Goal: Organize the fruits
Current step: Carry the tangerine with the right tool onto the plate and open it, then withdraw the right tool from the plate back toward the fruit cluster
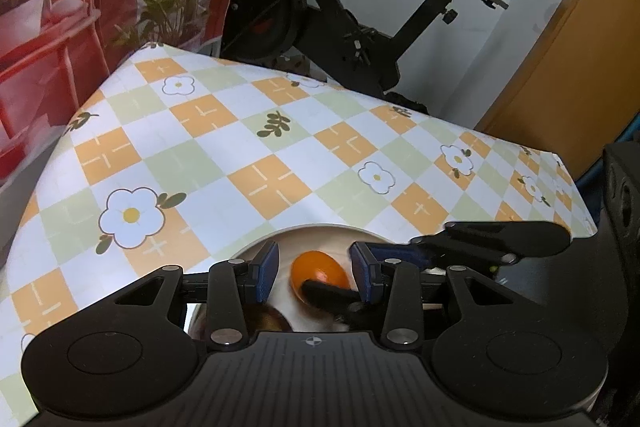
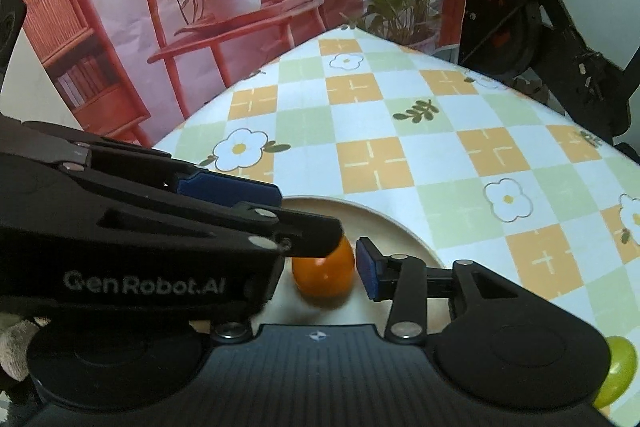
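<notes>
An orange fruit (image 1: pixel 316 267) lies on a cream round plate (image 1: pixel 320 231) on the checked tablecloth. My left gripper (image 1: pixel 316 270) hangs over it, blue pads (image 1: pixel 266 269) standing clear of the fruit on both sides. My right gripper (image 2: pixel 320 269) straddles the orange (image 2: pixel 326 283) from the other side. Its right pad (image 2: pixel 366 269) sits a sliver off the peel, and its left finger is hidden behind the left gripper's fingers (image 2: pixel 308 231). In the left wrist view one right finger (image 1: pixel 328 293) crosses in front of the fruit. A green fruit (image 2: pixel 616 371) lies by the right gripper's body.
The plate's rim (image 2: pixel 384 217) curves close to the table's near side. A brown fuzzy object (image 1: pixel 268 319) shows below the left gripper, mostly hidden. An exercise bike (image 1: pixel 360 27) stands past the far table edge, and a printed backdrop (image 2: pixel 200 7) hangs at the left.
</notes>
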Action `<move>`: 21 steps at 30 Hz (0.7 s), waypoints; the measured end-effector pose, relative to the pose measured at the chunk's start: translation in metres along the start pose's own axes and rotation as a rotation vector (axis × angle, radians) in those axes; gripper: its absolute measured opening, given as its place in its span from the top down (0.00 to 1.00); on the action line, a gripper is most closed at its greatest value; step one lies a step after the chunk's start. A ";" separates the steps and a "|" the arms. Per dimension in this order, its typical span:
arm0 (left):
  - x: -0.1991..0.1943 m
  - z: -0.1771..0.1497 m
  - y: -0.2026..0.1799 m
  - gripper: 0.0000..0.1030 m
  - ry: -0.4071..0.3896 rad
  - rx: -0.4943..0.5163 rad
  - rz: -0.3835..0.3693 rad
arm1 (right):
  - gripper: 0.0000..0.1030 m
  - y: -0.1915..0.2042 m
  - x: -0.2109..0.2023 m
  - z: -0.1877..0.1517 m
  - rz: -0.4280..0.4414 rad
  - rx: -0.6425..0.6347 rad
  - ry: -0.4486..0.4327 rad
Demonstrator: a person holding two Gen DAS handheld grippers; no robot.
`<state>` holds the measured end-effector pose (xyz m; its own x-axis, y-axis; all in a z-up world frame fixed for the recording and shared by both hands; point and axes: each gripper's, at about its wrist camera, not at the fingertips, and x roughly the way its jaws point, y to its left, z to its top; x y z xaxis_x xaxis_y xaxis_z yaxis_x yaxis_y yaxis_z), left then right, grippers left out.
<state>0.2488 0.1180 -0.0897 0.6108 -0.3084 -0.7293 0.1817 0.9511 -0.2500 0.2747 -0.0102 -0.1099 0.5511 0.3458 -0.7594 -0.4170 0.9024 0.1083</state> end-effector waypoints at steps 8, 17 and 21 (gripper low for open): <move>-0.027 -0.010 -0.031 0.59 -0.065 0.031 0.004 | 0.58 -0.024 -0.058 -0.014 -0.041 -0.021 -0.078; -0.046 -0.040 -0.082 0.59 -0.091 0.088 -0.030 | 0.58 -0.068 -0.143 -0.067 -0.094 0.072 -0.200; -0.050 -0.059 -0.100 0.59 -0.101 0.110 -0.045 | 0.58 -0.075 -0.171 -0.093 -0.107 0.093 -0.242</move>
<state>0.1551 0.0366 -0.0656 0.6733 -0.3527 -0.6499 0.2911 0.9344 -0.2056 0.1443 -0.1607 -0.0478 0.7495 0.2886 -0.5958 -0.2850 0.9530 0.1030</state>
